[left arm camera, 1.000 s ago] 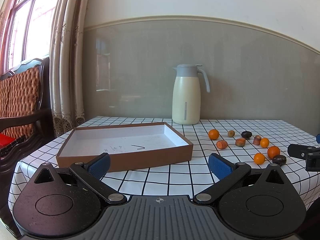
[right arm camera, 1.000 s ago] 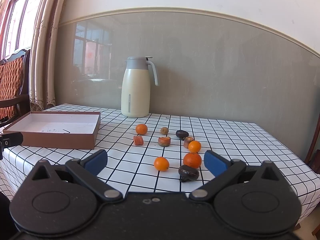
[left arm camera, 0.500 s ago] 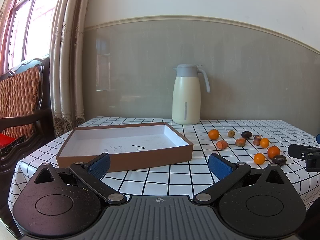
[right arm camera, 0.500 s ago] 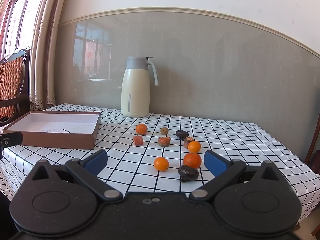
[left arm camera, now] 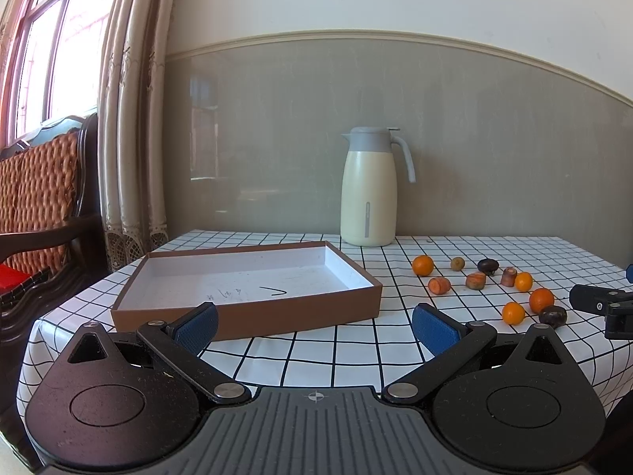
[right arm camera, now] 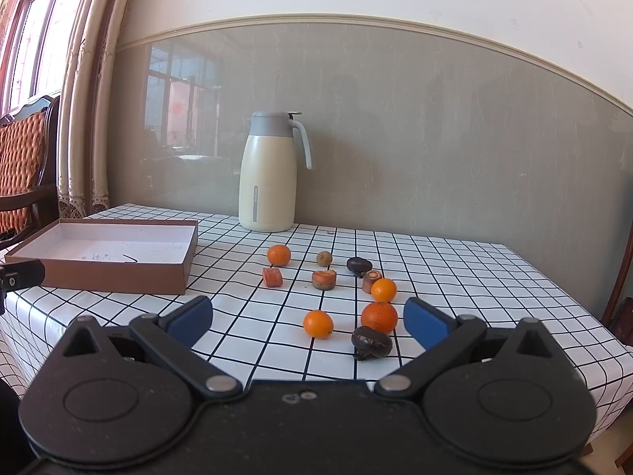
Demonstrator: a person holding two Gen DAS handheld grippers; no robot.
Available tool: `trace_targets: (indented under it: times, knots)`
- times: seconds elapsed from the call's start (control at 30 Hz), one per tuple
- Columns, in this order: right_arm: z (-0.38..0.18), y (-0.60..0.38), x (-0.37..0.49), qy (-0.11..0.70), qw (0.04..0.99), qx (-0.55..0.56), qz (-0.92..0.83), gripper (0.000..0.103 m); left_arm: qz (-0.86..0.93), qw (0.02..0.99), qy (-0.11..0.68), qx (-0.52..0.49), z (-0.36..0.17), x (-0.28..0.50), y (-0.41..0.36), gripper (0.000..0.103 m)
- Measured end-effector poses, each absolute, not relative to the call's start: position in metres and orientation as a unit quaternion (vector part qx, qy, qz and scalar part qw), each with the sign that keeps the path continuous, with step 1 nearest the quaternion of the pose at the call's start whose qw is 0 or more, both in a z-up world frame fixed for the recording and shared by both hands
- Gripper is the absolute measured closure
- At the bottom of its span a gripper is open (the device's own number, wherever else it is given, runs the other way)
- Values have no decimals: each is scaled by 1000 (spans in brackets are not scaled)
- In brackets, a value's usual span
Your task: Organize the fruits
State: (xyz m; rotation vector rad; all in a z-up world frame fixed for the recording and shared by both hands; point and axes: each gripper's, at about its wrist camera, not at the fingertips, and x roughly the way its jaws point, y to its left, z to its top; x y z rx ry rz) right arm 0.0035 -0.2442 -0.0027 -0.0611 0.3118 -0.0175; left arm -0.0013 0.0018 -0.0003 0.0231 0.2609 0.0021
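Nothing sorted yet: brown box (left arm camera: 245,316) empty on the checkered tablecloth (right arm camera: 455,277), all oranges (right arm camera: 379,316) and other small fruits scattered beside it, left gripper (left arm camera: 314,322) and right gripper (right arm camera: 306,316) both spread wide, holding nothing.

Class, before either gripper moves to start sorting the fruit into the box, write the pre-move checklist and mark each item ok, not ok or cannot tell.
1. Right gripper open and holding nothing: ok.
2. Left gripper open and holding nothing: ok.
3. Cardboard box holds no fruit, open side up: ok.
4. Nearest fruits reachable: small orange, large orange and dark fruit lie just ahead of the right gripper: ok.
5. Thermos jug stands behind the fruit, off the path to the box: ok.
6. Fruit firmness for gripping: cannot tell.
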Motion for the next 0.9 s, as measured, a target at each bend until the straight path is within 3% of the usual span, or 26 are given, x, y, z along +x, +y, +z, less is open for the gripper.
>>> trace_targets:
  times: [0.9]
  knots:
    - [-6, -246, 8, 177, 982, -57, -31, 6, -3, 988, 153, 1, -2, 6, 5, 0]
